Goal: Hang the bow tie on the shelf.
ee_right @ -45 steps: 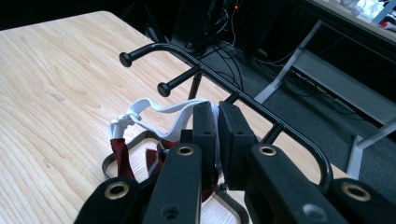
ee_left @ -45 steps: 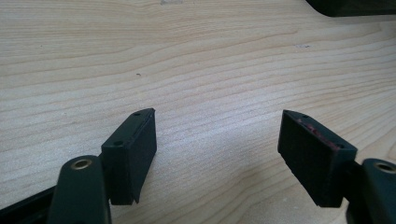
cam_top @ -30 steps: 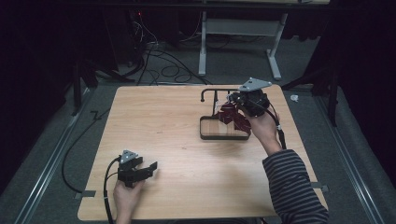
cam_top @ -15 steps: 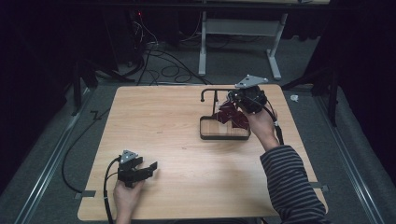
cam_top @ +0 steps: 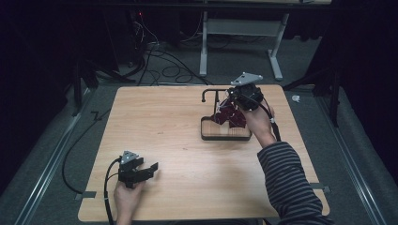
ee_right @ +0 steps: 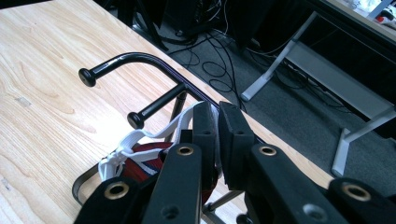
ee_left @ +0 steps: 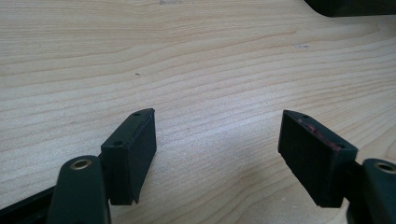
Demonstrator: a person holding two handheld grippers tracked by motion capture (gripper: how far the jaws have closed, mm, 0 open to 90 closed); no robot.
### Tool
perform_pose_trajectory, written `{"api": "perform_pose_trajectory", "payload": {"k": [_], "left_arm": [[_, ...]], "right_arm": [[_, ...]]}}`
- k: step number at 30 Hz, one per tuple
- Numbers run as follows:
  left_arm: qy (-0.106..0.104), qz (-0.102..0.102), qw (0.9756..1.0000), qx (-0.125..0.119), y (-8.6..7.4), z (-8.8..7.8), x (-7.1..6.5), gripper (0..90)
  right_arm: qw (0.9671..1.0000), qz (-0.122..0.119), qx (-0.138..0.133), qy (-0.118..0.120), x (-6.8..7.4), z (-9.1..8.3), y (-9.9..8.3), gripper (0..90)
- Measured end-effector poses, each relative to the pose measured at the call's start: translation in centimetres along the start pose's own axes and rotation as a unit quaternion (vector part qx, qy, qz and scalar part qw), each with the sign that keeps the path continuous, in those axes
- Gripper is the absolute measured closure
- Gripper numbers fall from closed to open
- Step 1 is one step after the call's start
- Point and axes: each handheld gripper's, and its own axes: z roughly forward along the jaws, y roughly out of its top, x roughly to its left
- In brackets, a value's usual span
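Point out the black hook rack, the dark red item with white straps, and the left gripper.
black hook rack (ee_right: 123, 59): right gripper view, on its curved upper arm.
dark red item (cam_top: 230, 116): high view, on its red body above the rack's base.
left gripper (ee_left: 217, 142): left gripper view, midway between its parted jaws.

Pale wooden tabletop (cam_top: 178, 140) looked smooth w/ fine wavy grain – satin finish, faint sheen in the left gripper view. Matt black left gripper (ee_left: 217, 140): pads (ee_left: 135, 144) looked like dull rubber or plastic, brass-coloured rivets at the links; a reddish scuff on one pad's edge. Black metal rack w/ curved knob-tipped arms (ee_right: 135, 63) was glossy, smooth tube. Matt black right gripper (ee_right: 217, 135) – same dull plastic look – pinched a white cloth strap (ee_right: 154, 135), soft and woven. Dark red fabric bundle (cam_top: 231, 116) looked like cloth, slight sheen. Grey striped knit sleeve (cam_top: 286, 183) was soft, matt.
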Motion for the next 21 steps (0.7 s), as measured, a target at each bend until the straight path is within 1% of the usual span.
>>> {"api": "perform_pose_trajectory", "payload": {"k": [9,21], "left_arm": [[0.001,0.0,1.0,0.0,0.0,0.0,0.0,28.4],[0.001,0.001,1.0,0.001,0.0,0.0,0.0,28.4]], "right_arm": [[1.0,-0.004,0.007,-0.004,0.1,1.1,0.3,87.4],[0.9999,-0.005,0.011,-0.011,0.0,2.0,0.8,87.4]]}}
